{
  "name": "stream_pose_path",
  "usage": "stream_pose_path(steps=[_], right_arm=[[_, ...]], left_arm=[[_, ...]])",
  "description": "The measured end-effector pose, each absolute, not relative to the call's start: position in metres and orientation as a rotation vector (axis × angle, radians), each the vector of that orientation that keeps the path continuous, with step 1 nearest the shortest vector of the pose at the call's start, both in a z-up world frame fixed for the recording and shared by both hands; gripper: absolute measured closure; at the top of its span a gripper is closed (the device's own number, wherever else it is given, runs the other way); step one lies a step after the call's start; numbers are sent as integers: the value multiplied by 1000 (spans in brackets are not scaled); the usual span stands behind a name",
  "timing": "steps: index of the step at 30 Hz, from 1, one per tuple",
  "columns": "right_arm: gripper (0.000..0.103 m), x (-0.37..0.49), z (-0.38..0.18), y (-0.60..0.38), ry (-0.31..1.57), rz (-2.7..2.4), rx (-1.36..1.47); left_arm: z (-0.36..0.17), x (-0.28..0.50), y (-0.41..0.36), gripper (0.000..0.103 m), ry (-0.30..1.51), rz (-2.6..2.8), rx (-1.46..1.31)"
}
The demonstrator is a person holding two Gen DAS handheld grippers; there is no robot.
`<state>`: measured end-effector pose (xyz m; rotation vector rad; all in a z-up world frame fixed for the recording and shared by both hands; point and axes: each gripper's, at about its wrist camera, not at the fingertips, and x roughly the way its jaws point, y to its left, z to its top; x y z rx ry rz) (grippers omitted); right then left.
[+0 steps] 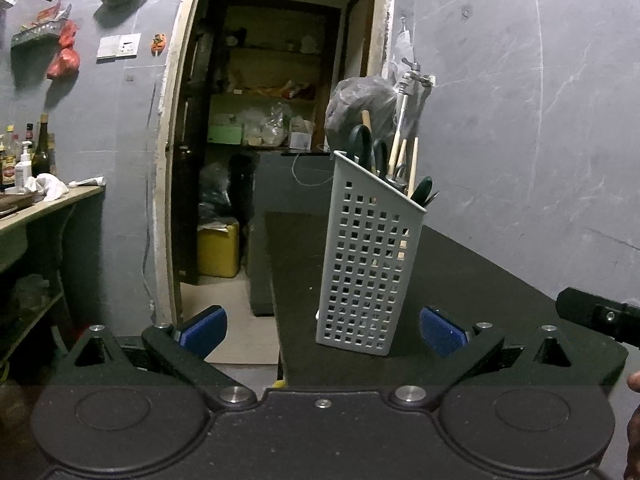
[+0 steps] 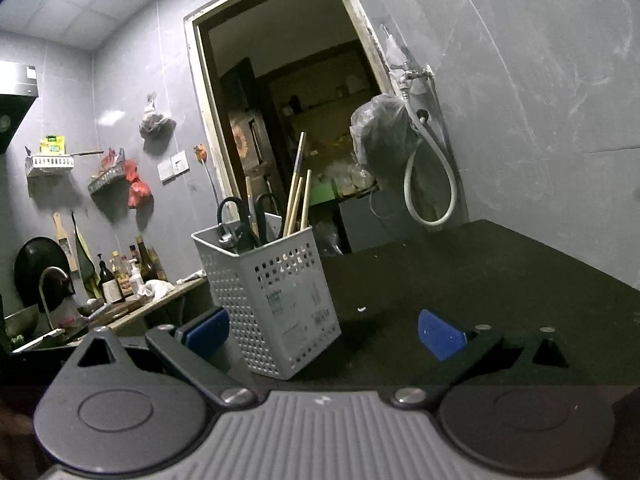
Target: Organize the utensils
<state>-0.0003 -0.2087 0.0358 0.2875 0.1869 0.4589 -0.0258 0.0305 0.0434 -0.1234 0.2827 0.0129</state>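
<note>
A grey perforated utensil holder (image 1: 370, 256) stands upright on the black table (image 1: 480, 280). It holds dark-handled scissors (image 1: 362, 140), wooden chopsticks (image 1: 412, 168) and a metal utensil. My left gripper (image 1: 322, 330) is open and empty, its blue pads either side of the holder's base, a little short of it. In the right wrist view the holder (image 2: 272, 296) stands just ahead, left of centre, with scissors (image 2: 240, 220) and chopsticks (image 2: 298, 192) sticking up. My right gripper (image 2: 324, 332) is open and empty; its tip shows in the left wrist view (image 1: 596, 314).
An open doorway (image 1: 280, 120) to a storeroom lies behind the table. A tap (image 1: 412, 76) with a hose (image 2: 430, 184) and a hanging plastic bag (image 2: 380, 136) are on the right wall. A counter (image 1: 40, 208) with bottles and a sink tap (image 2: 52, 284) stand left.
</note>
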Motion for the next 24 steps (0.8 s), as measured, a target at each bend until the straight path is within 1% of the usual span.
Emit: stream_pose_path(steps=[4,14,24], right_arm=[[0,-3,36,-211,203,447,279],[0,-5,44,-199,222,411,147],[0,-6,41,-202,211,417,148]], left_arm=[[43,-34,32,1,276,16,-132],[43,-41,33,1,244,39,-124],[37,-42,29,1,250,29,-115]])
